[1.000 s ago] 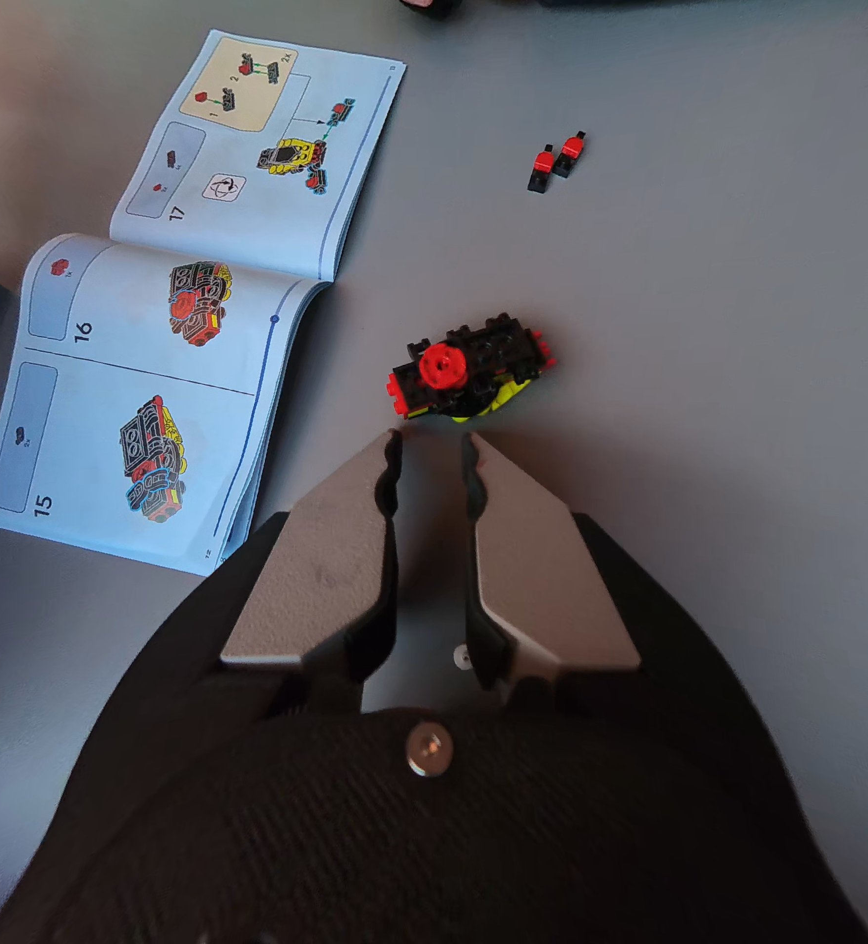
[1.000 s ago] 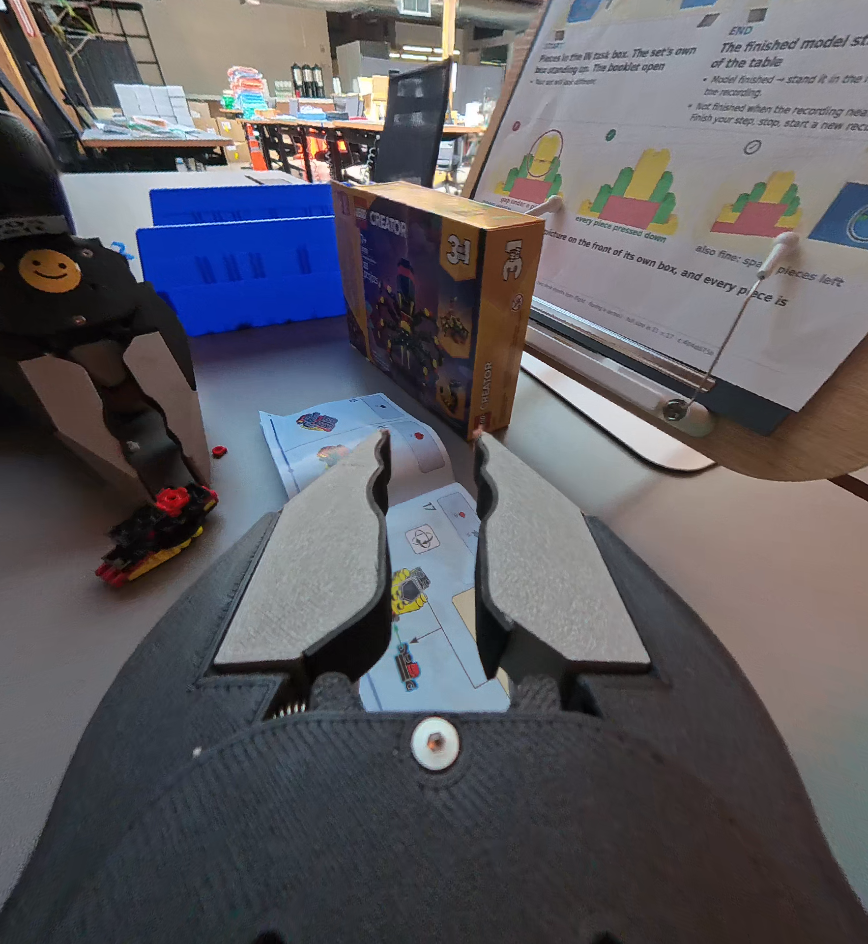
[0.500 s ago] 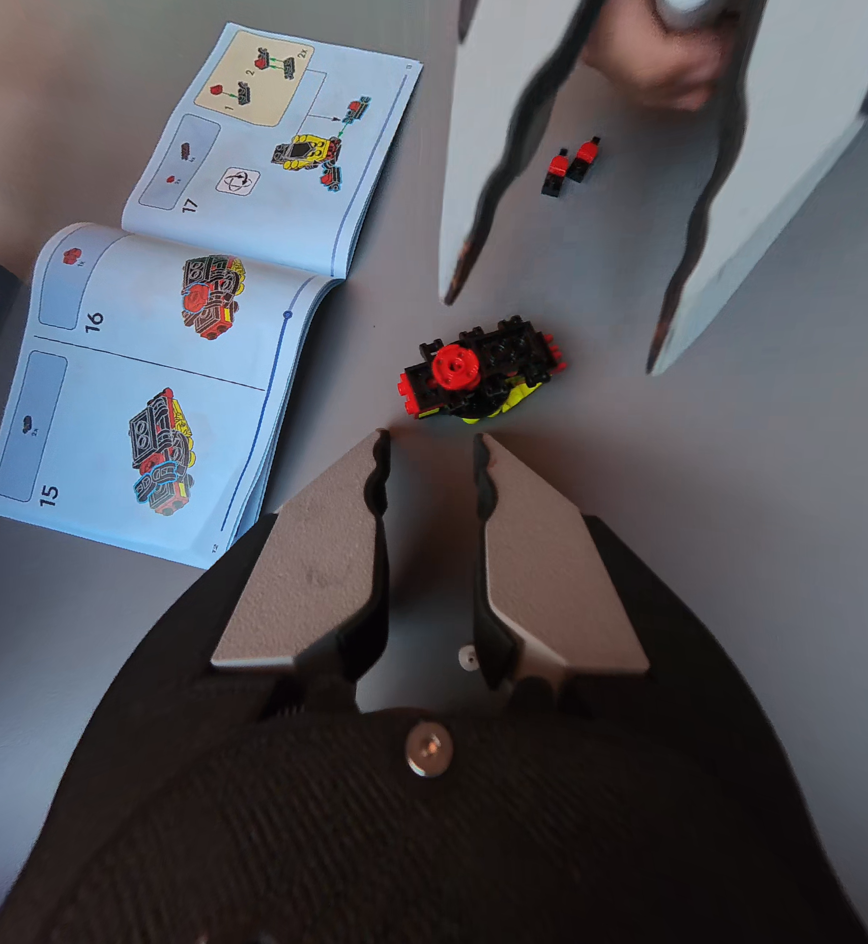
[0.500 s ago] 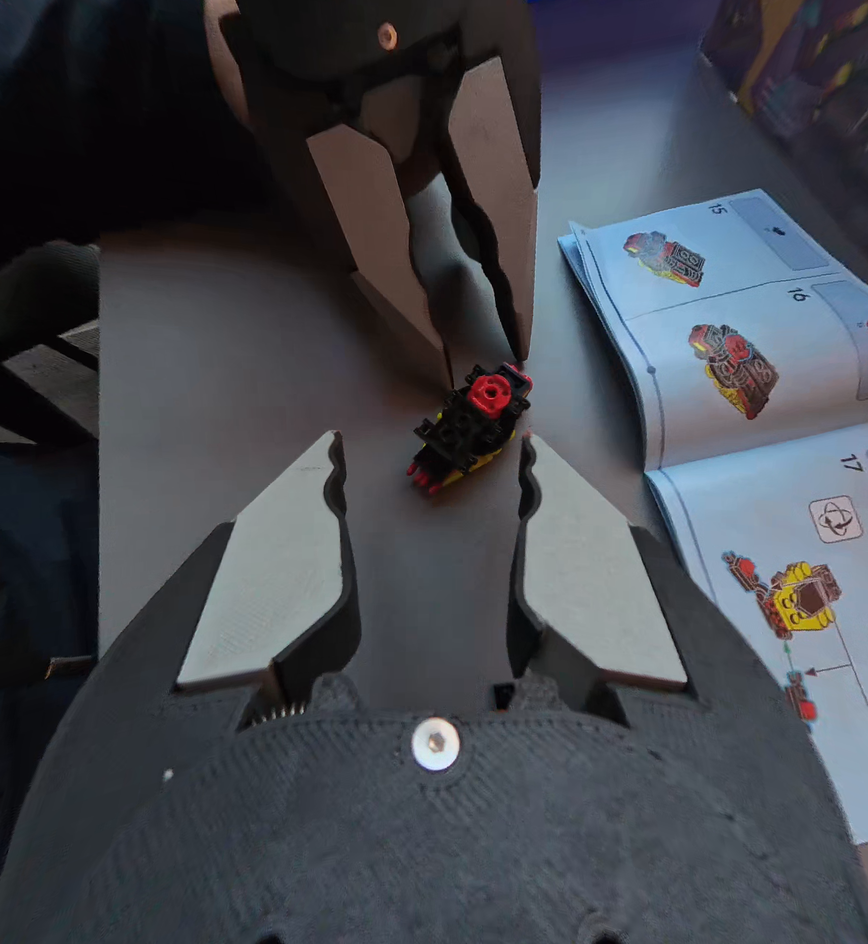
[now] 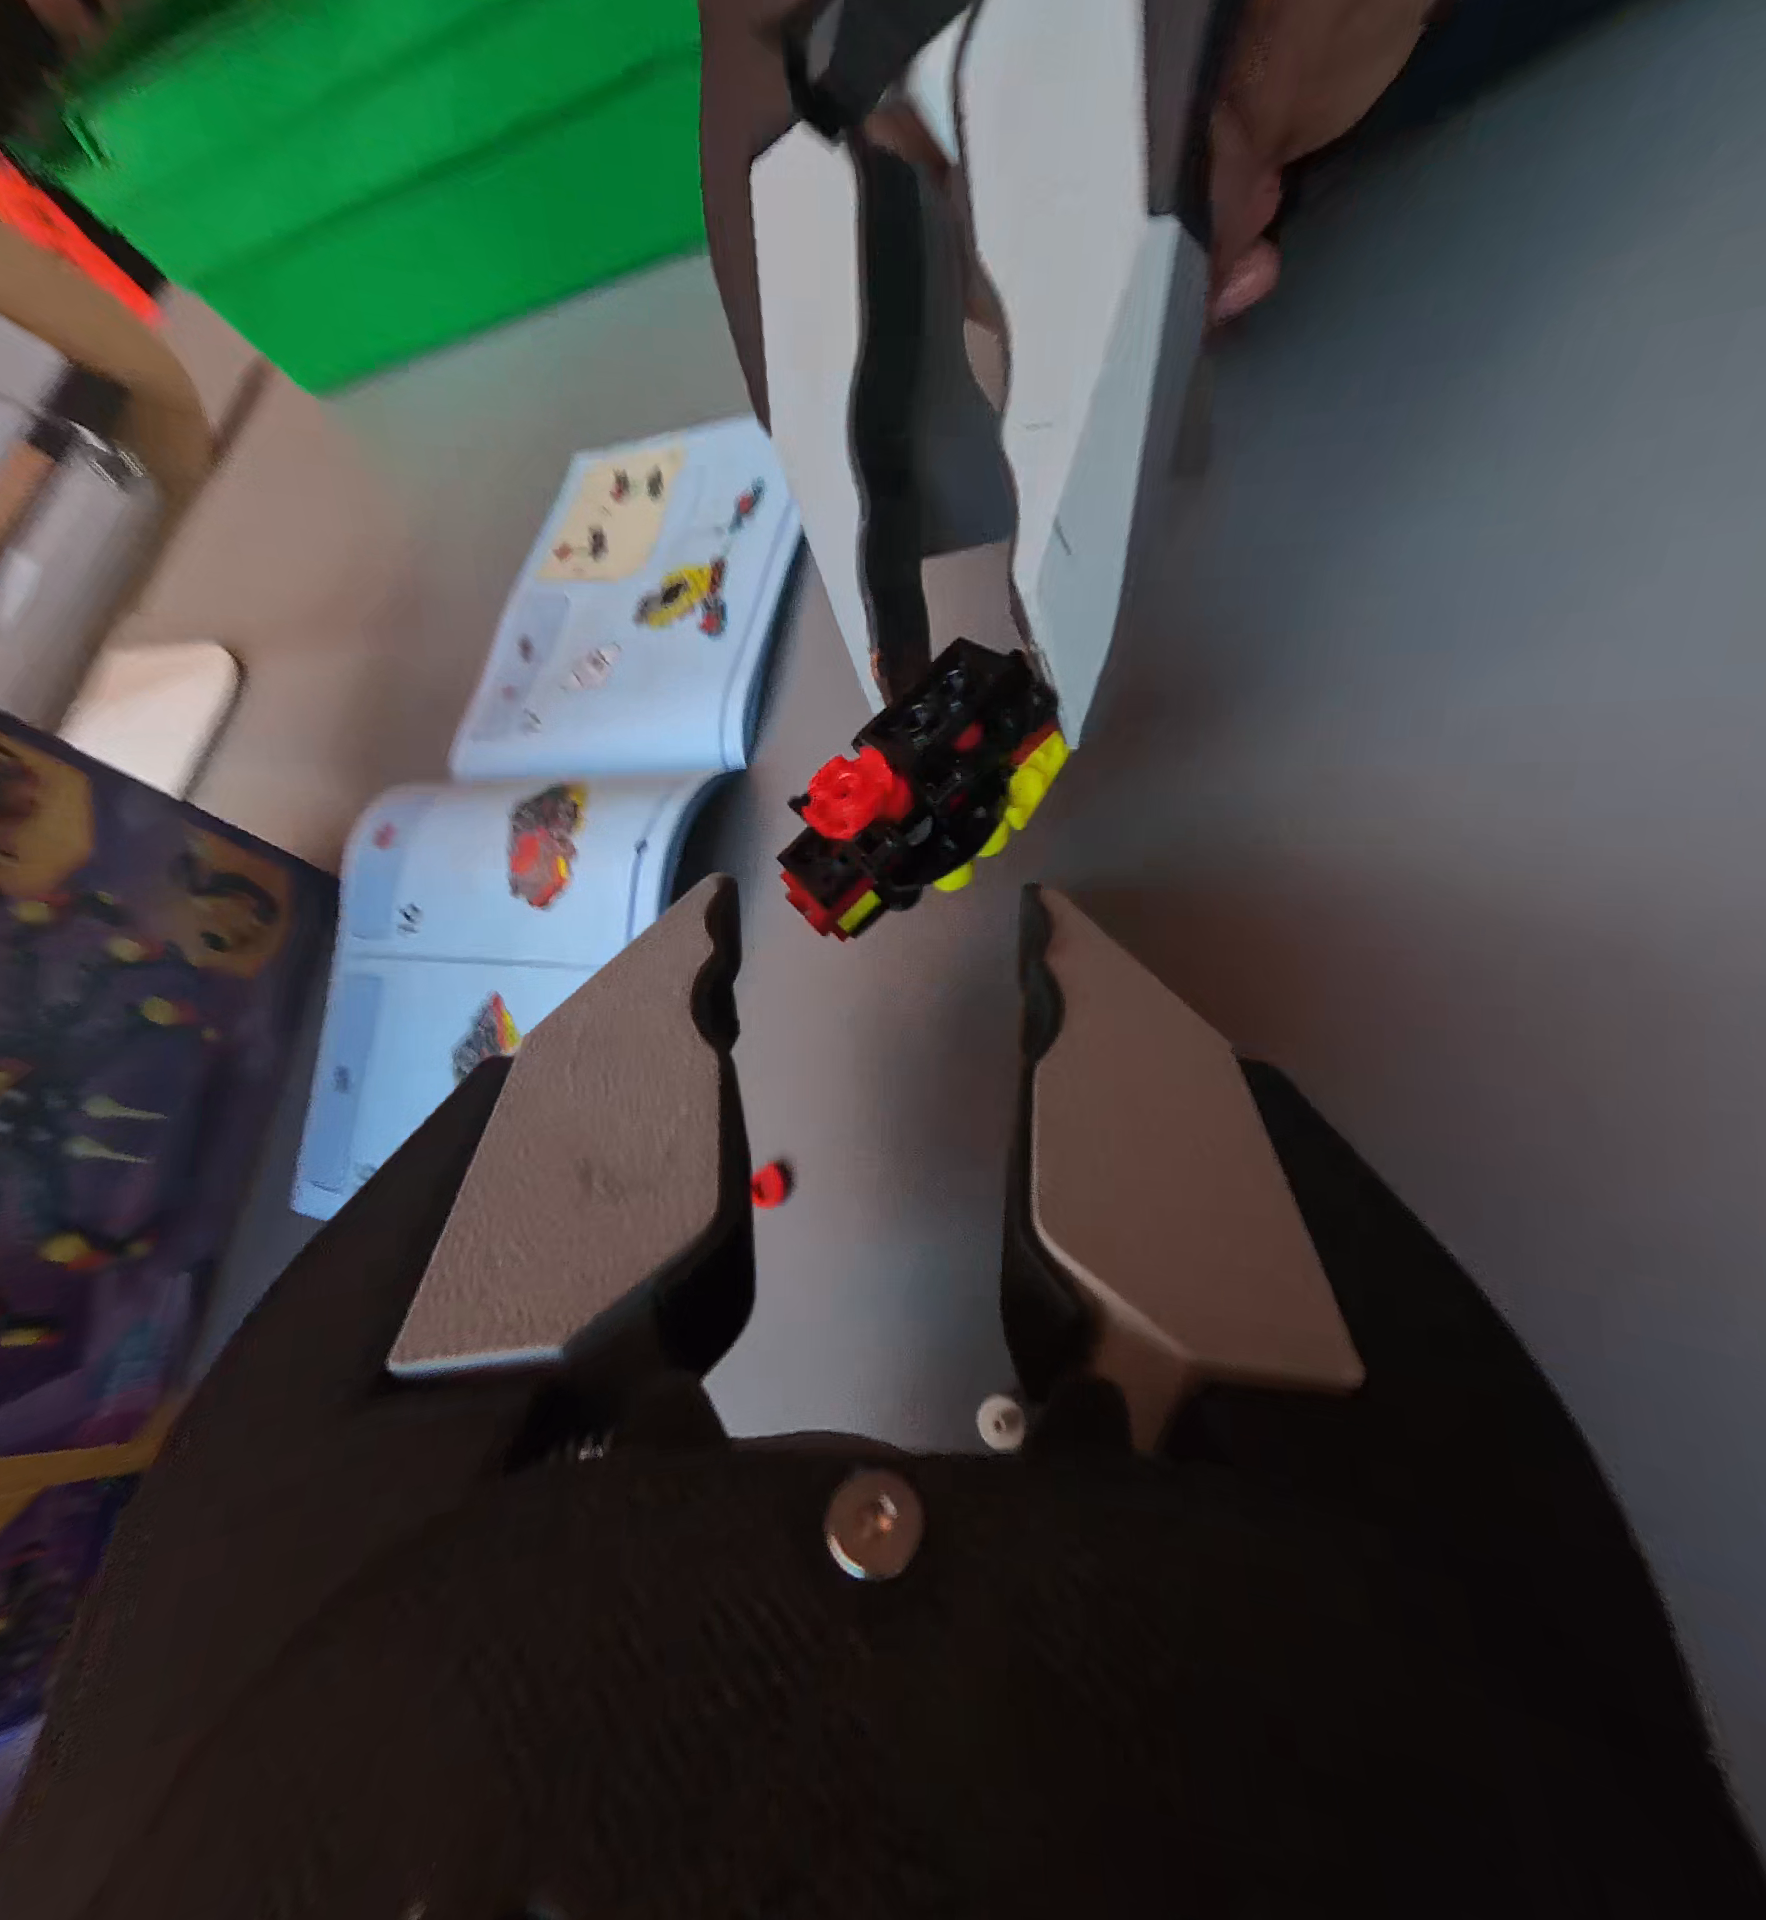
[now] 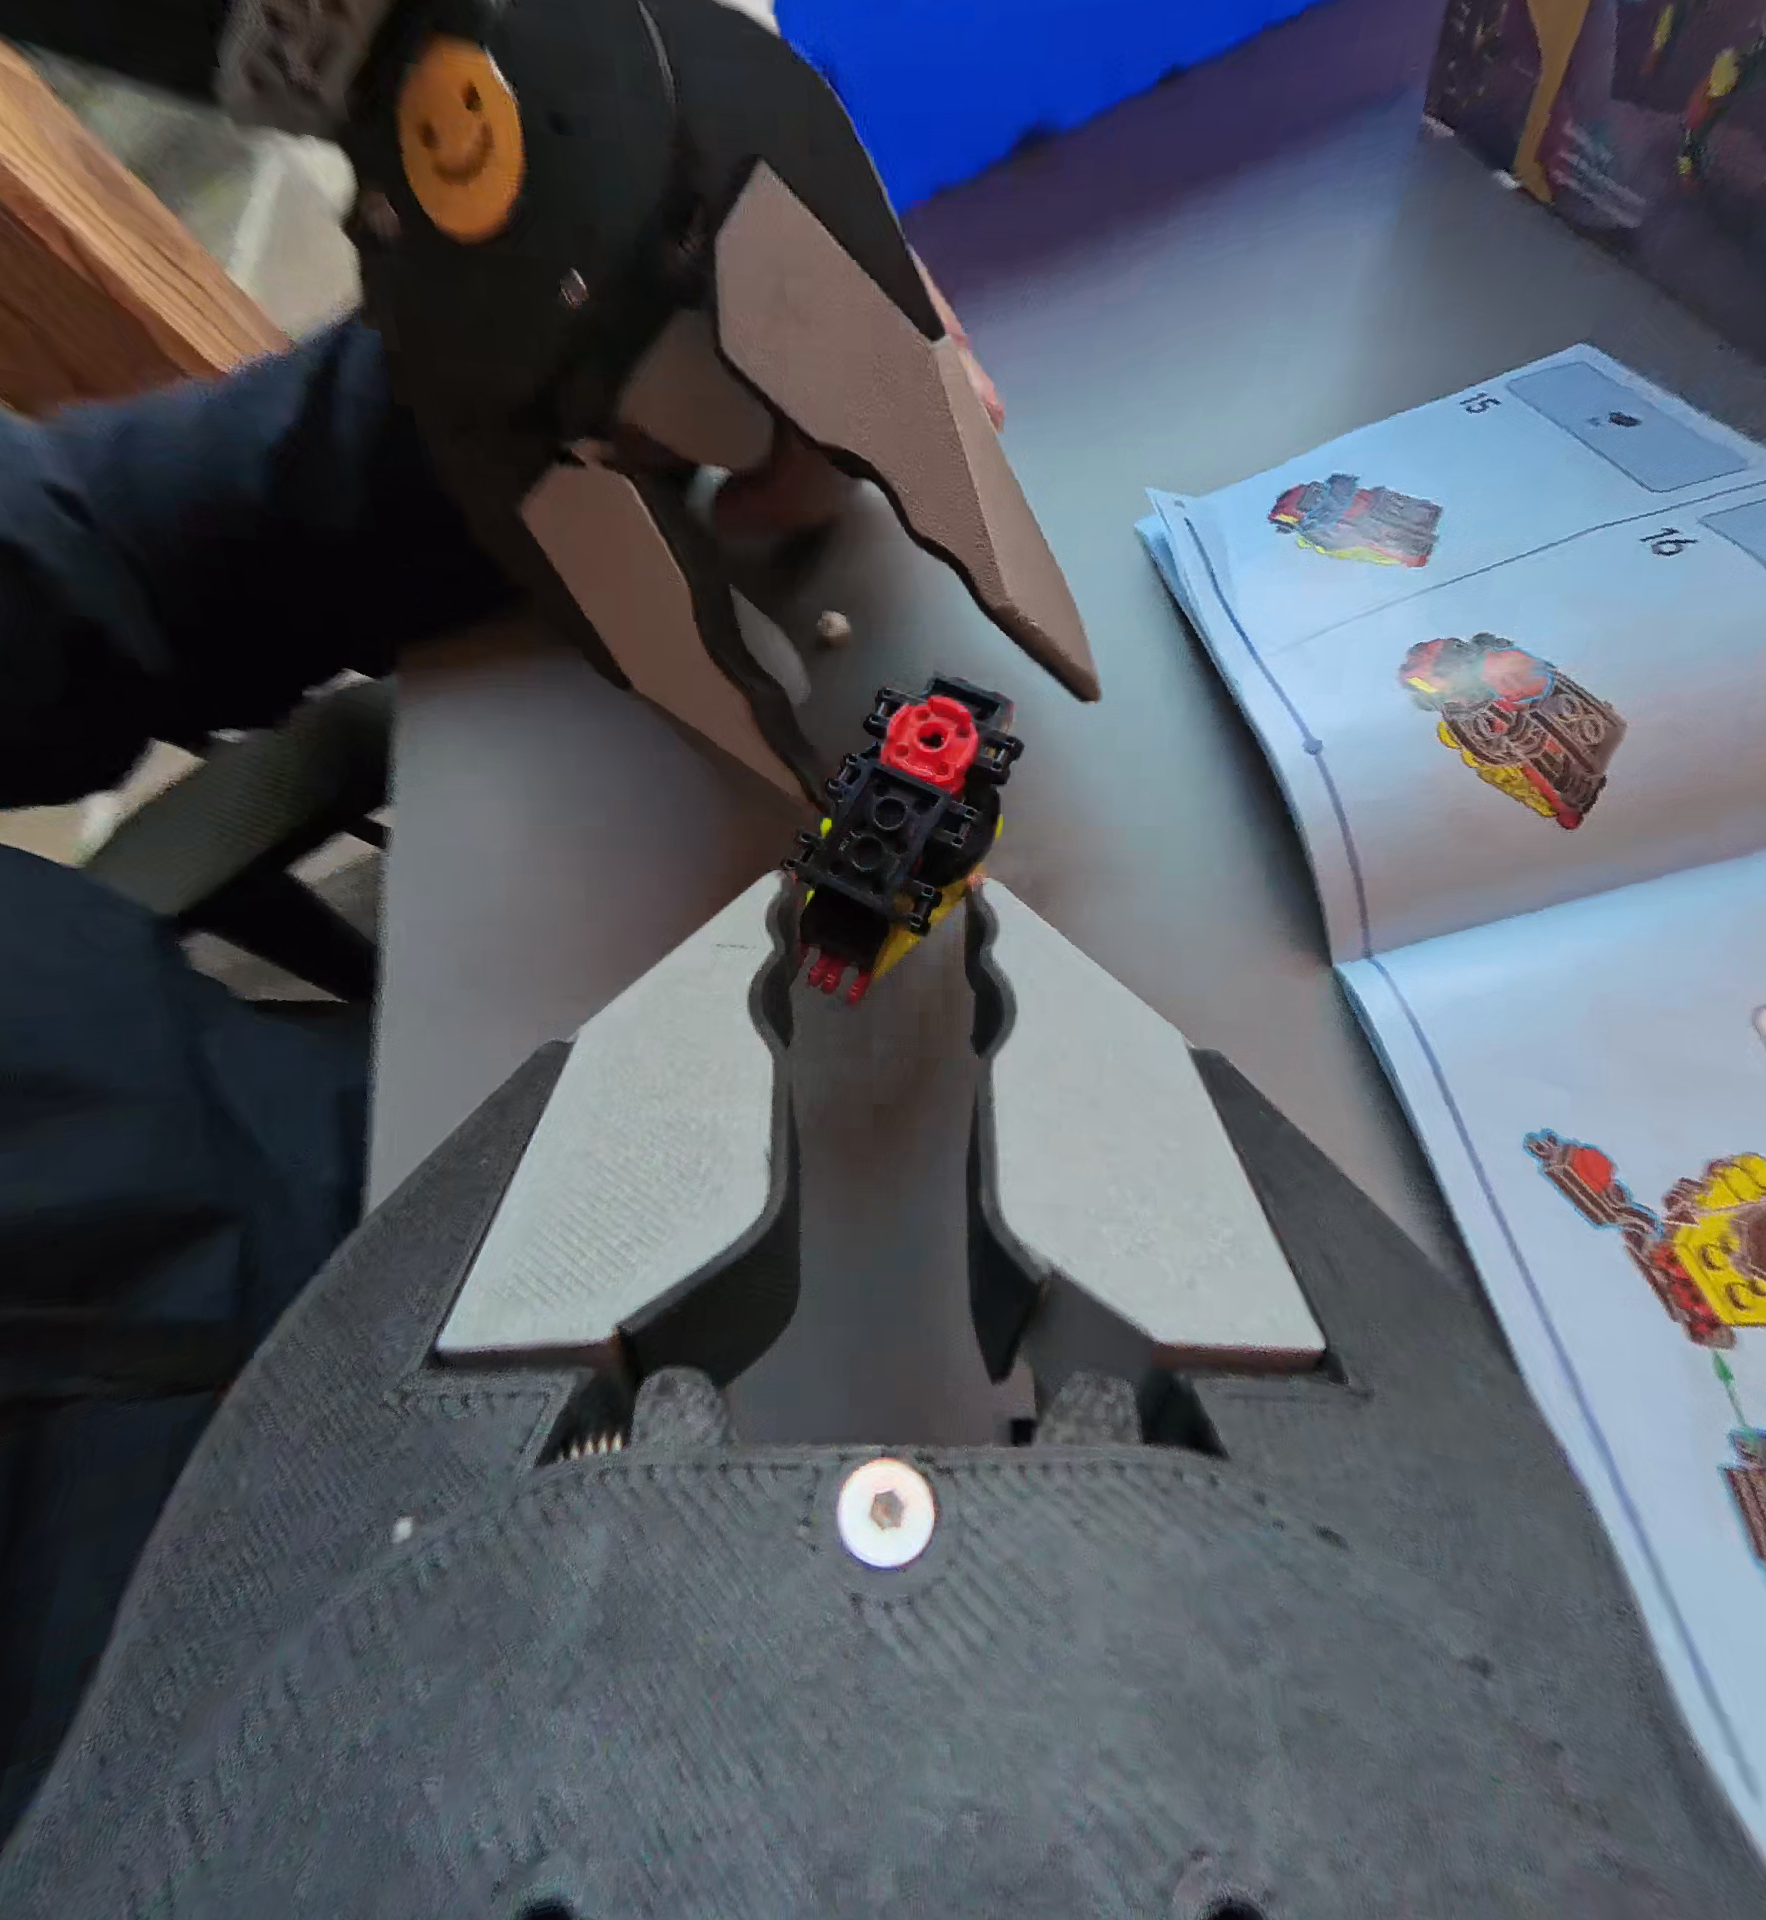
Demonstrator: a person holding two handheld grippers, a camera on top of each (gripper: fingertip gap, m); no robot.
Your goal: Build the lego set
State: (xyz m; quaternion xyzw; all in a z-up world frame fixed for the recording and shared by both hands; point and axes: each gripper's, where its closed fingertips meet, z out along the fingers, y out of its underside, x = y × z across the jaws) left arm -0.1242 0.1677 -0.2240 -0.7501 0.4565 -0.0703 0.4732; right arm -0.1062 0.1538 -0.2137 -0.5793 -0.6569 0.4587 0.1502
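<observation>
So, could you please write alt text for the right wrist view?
The right hand-held gripper is shut on the near end of a black, red and yellow lego model over a grey table. The left hand-held gripper, open, flanks its far end; an open instruction booklet lies right.

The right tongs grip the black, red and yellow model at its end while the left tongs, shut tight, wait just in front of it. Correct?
Not quite: the left tongs are open, a clear gap between their tips in the left wrist view. The rest holds: the right tongs grip the model at its end.
</observation>
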